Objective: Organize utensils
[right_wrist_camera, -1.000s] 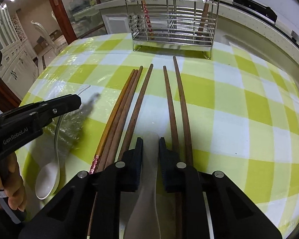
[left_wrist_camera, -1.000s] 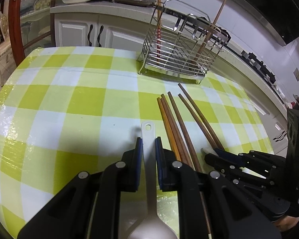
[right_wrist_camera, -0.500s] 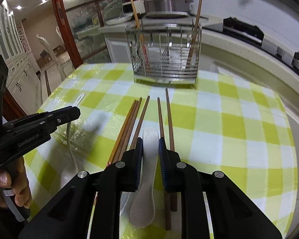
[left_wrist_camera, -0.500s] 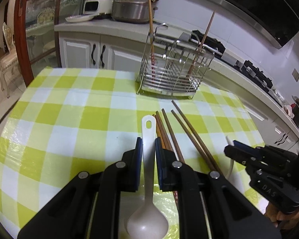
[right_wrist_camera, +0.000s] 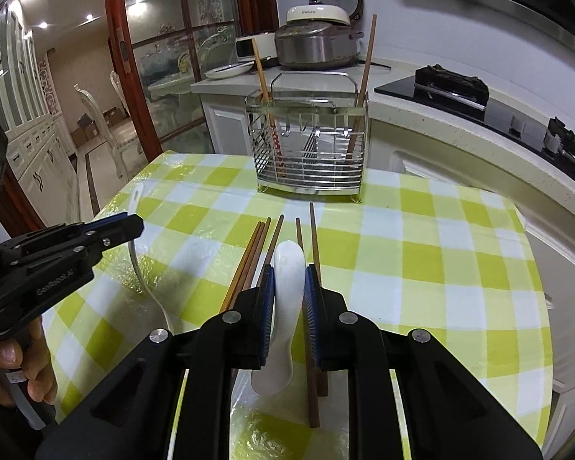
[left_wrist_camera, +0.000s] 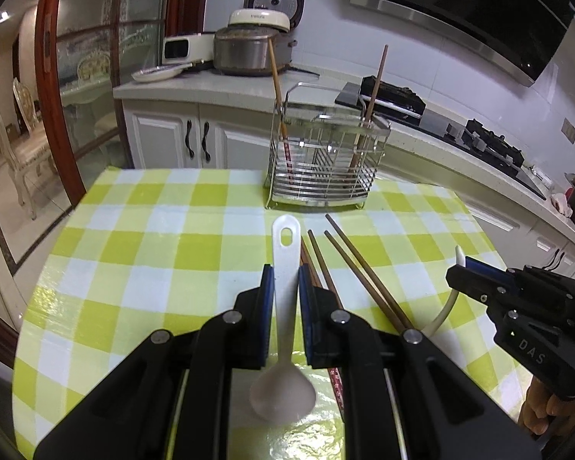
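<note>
The left gripper point(left_wrist_camera: 286, 287) squeezes a white spoon point(left_wrist_camera: 285, 329). The right gripper point(right_wrist_camera: 289, 287) squeezes another white spoon point(right_wrist_camera: 283, 306). A metal rack point(left_wrist_camera: 322, 170) stands ahead of both.

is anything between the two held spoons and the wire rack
Nothing visible blocks them. Each gripper, left and right, holds a white spoon above the loose chopsticks; only bare tablecloth lies before the wire rack.
</note>
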`<state>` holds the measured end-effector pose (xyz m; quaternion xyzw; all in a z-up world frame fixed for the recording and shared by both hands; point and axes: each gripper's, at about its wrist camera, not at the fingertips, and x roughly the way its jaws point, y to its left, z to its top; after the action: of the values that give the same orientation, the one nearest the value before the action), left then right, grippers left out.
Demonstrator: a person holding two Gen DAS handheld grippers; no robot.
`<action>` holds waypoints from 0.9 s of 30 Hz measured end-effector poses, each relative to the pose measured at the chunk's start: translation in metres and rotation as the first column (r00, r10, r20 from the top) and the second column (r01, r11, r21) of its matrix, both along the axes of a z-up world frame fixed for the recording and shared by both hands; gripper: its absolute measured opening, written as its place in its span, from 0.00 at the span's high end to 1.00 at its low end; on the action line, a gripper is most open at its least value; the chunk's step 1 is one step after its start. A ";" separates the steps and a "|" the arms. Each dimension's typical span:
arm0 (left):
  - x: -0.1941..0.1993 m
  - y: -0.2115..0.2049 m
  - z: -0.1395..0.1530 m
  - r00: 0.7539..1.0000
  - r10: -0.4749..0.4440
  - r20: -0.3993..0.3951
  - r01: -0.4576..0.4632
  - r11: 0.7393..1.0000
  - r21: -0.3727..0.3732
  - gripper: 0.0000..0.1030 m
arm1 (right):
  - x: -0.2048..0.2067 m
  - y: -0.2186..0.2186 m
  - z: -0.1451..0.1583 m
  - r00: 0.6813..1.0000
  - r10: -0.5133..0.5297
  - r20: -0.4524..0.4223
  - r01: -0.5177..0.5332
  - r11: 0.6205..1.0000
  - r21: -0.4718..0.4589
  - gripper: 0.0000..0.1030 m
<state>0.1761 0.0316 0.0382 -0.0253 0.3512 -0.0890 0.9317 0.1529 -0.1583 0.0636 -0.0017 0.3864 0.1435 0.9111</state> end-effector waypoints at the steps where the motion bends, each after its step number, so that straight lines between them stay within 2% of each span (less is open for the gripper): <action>1: -0.001 -0.001 0.002 1.000 0.001 0.006 -0.001 1.000 0.003 0.88 | -0.001 -0.001 0.001 1.000 -0.001 0.002 0.001 1.000 0.002 0.84; 12: -0.005 -0.009 0.012 0.999 0.018 0.050 -0.019 1.000 0.008 0.88 | -0.001 -0.008 0.008 0.998 -0.043 0.038 0.043 0.999 0.003 0.84; 27: -0.005 -0.017 0.019 0.990 0.070 0.126 -0.070 0.998 0.002 0.88 | 0.006 -0.009 0.019 0.977 -0.151 0.150 0.160 0.986 -0.045 0.84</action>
<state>0.1710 0.0144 0.0569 -0.0289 0.2911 -0.0566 0.9546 0.1588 -0.1673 0.0824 -0.0081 0.3215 0.0602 0.9450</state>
